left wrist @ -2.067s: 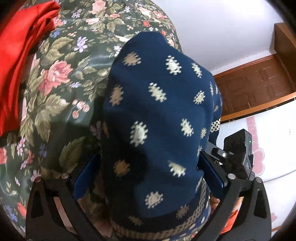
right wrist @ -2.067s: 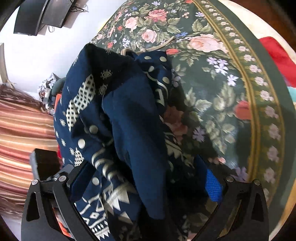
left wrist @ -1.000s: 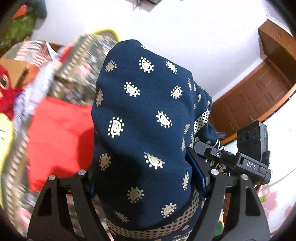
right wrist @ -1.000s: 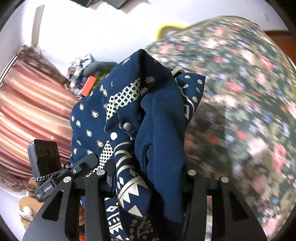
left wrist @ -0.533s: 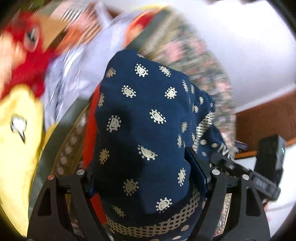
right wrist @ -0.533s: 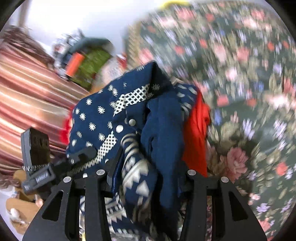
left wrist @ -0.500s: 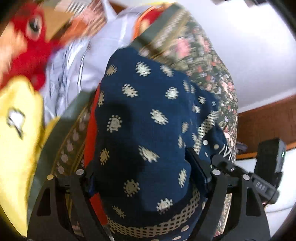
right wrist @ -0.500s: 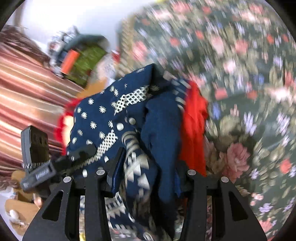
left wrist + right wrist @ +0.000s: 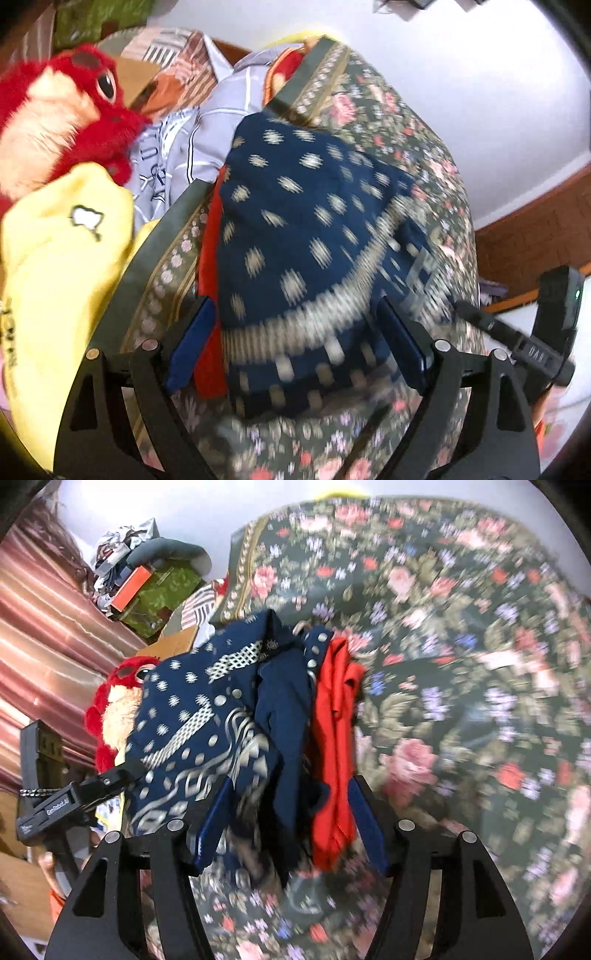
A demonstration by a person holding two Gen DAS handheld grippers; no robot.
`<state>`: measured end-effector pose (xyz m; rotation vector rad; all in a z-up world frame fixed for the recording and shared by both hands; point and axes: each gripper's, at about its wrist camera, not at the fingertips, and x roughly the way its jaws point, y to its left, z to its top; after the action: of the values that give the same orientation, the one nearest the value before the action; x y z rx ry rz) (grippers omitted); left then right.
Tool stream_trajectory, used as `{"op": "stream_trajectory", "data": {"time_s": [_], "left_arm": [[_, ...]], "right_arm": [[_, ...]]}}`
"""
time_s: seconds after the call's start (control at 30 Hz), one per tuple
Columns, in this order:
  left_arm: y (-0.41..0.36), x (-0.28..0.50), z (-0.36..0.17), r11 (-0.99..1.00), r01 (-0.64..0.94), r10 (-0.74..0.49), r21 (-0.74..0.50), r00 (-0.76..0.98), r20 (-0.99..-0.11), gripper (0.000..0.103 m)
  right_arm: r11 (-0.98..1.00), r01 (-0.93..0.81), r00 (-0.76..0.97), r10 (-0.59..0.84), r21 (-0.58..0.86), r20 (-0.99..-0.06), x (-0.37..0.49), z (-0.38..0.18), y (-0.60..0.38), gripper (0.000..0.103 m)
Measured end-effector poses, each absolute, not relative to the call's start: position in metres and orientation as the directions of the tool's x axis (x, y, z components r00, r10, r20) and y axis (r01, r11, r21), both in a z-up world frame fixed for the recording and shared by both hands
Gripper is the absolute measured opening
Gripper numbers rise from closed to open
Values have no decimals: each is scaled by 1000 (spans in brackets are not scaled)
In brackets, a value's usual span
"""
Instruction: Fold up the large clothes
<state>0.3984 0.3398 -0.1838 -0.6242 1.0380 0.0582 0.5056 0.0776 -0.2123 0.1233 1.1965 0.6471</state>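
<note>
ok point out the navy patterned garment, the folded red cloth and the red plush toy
navy patterned garment (image 9: 295, 221), left wrist view, on its dotted top panel
folded red cloth (image 9: 334, 738), right wrist view, on its middle
red plush toy (image 9: 55, 110), left wrist view, on its face

A red plush toy (image 9: 55, 107) with a cream face sits at the upper left of the left wrist view, a yellow cushion (image 9: 55, 288) below it. A grey striped cloth (image 9: 207, 122) lies beside them. In the right wrist view, striped pink curtains (image 9: 48, 635) fill the left edge, with a green floral box (image 9: 159, 594) upper left.
</note>
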Motion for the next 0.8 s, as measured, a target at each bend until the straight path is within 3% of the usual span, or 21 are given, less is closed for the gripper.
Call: {"op": "stream_trajectory", "data": {"time_s": [0.17, 0.33, 0.4, 0.6, 0.8], "left_arm": [[316, 361, -132, 885, -274, -165, -376, 572, -804, 89], [286, 313, -61, 920, -199, -117, -336, 680, -724, 89], [271, 287, -27, 936, -158, -103, -316, 734, -671, 89], [223, 207, 52, 968, -62, -64, -242, 875, -480, 89], [179, 124, 73, 982, -86, 33, -165, 954, -299, 89]], "right_arm": [[804, -430, 301, 557, 411, -774, 476, -156, 59, 60], [771, -501, 412, 612, 393, -675, 425, -84, 48, 60], [746, -557, 478, 648, 366, -593, 385, -41, 40, 60], [699, -645, 560, 708, 309, -430, 308, 17, 25, 60], [674, -674, 616, 739, 304, -273, 231, 33, 2, 60]]}}
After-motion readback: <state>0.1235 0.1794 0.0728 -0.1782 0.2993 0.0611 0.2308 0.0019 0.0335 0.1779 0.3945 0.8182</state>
